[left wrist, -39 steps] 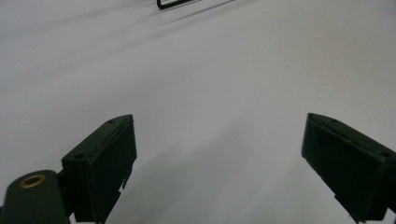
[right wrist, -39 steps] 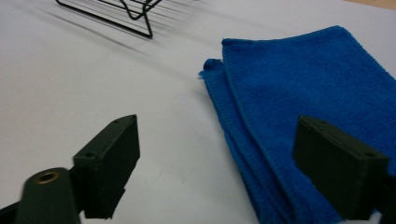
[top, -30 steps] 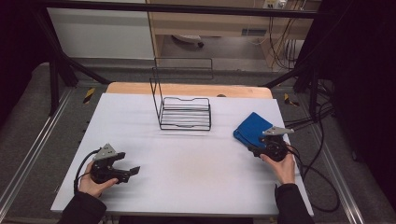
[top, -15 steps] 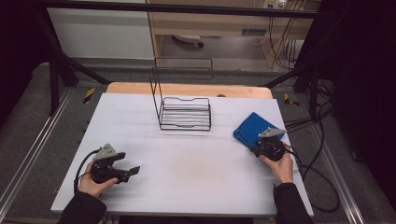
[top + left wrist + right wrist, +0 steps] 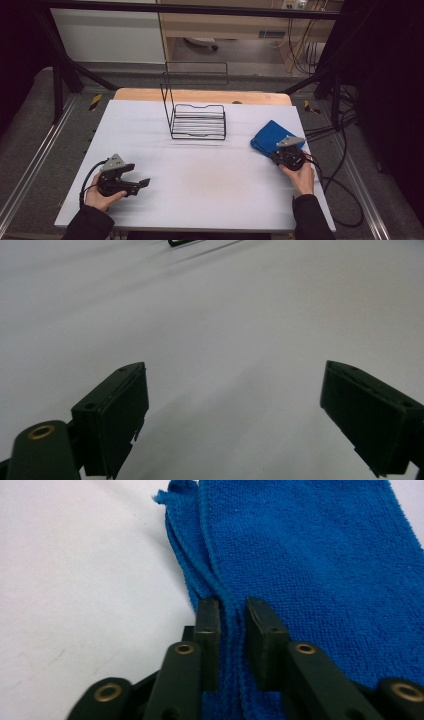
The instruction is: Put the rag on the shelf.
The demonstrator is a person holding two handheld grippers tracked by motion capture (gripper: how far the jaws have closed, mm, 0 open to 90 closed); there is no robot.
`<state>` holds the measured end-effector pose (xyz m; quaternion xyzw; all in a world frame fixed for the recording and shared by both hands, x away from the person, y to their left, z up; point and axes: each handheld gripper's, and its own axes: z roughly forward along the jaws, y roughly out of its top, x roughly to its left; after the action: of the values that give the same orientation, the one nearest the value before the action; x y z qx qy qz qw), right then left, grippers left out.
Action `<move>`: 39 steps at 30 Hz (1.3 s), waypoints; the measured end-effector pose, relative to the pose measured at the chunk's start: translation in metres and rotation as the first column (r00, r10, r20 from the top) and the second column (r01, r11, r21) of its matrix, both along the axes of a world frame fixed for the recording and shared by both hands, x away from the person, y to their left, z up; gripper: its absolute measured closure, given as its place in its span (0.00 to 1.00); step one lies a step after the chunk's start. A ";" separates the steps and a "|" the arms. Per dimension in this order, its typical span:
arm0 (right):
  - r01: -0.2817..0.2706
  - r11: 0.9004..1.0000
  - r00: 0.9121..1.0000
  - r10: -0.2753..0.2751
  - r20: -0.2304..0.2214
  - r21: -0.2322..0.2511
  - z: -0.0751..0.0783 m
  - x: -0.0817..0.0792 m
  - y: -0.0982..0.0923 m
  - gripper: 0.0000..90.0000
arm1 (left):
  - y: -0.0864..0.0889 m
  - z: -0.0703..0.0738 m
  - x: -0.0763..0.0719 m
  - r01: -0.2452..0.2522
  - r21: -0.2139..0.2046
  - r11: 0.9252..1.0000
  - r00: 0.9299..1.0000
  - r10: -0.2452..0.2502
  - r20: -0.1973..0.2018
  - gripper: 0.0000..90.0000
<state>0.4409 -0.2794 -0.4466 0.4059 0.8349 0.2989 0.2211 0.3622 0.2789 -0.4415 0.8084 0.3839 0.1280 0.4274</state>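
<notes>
A folded blue microfibre cloth (image 5: 270, 135) lies on the right side of the white table (image 5: 200, 170), near its right edge and well apart from the black wire rack (image 5: 198, 121) that stands at the middle of the far half. In the high view the cloth's long axis runs on a diagonal, from its near-left edge up toward the far right. In the right gripper view the stacked folded layers show along its left edge, with a frayed corner at the top, and the cloth (image 5: 310, 555) stretches away from the jaws. The right gripper (image 5: 231, 611), held in the person's right hand (image 5: 301, 175), sits at the near edge of the cloth, its jaws drawn close together with a fold of the blue fabric pinched up between them; the fingers (image 5: 207, 630) press against that ridge on either side. The left gripper (image 5: 235, 405) is held in the left hand (image 5: 100, 196) at the near-left part of the table, low over the bare white surface, its jaws spread wide with nothing between them. In the high view the left gripper (image 5: 142, 183) points toward the right.
</notes>
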 end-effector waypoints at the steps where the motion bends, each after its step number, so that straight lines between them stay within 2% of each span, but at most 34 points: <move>1: 0.000 1.000 1.000 0.000 0.001 -0.002 0.000 0.000 0.000 0.87 | 0.000 0.000 0.000 0.000 0.000 1.000 1.000 0.000 0.000 0.13; 7: -0.003 1.000 1.000 0.003 -0.002 -0.017 0.001 0.001 0.001 0.93 | 0.000 0.000 0.000 0.001 0.000 1.000 1.000 -0.001 -0.002 0.13; 10: 0.016 1.000 1.000 -0.016 -0.011 0.000 0.002 0.001 0.001 0.95 | 0.000 0.000 0.000 0.001 0.000 1.000 1.000 -0.001 -0.002 0.13; 15: 0.029 0.999 1.000 -0.029 0.000 0.023 0.006 -0.001 0.001 0.95 | 0.000 0.000 0.001 0.001 0.000 1.000 1.000 -0.001 -0.002 0.14; 20: 0.033 0.998 0.999 -0.033 0.004 0.056 0.013 -0.005 0.005 0.95 | 0.000 0.000 0.000 0.001 0.000 1.000 1.000 -0.001 -0.001 0.14; 25: 0.031 0.995 0.999 -0.029 -0.014 0.100 0.020 -0.009 0.010 0.95 | 0.000 0.000 0.000 0.001 0.000 1.000 1.000 -0.001 -0.001 0.14; 30: 0.024 0.988 0.999 -0.019 -0.035 0.156 0.026 -0.014 0.016 0.95 | 0.000 0.000 0.000 0.001 0.000 1.000 1.000 -0.001 0.000 0.14; 33: 0.017 0.980 0.999 -0.008 -0.047 0.199 0.027 -0.019 0.021 0.95 | 0.000 0.000 0.000 0.000 -0.001 1.000 1.000 0.000 0.001 0.14; 39: -0.019 0.977 0.998 0.033 -0.061 0.212 0.029 -0.030 0.037 0.95 | 0.000 0.001 0.000 0.000 0.000 1.000 1.000 0.000 0.001 0.14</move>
<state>0.4111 -0.2425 -0.4178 0.4253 0.8103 0.3756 0.1461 0.3621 0.2786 -0.4409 0.8086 0.3835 0.1283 0.4274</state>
